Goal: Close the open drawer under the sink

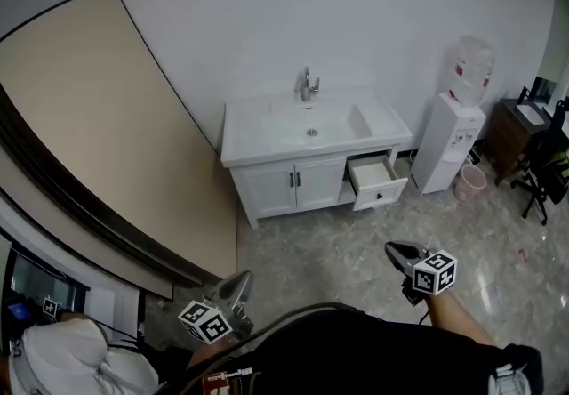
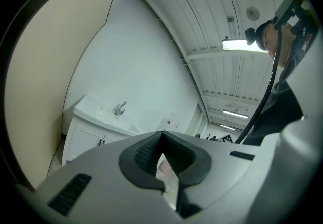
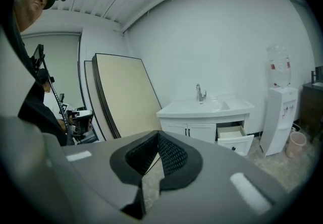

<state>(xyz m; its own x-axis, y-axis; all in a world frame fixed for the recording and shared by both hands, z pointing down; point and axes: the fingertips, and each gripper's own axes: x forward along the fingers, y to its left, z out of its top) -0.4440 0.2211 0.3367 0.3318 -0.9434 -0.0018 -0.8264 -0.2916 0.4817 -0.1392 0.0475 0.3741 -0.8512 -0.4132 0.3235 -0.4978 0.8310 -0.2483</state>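
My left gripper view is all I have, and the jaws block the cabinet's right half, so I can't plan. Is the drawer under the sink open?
Observer: Yes. The head view shows the white drawer pulled out at the right end of the white sink cabinet, beside its two shut doors.
Operator: Is the right gripper free to push it?
Observer: The right gripper has its jaws together with nothing between them.
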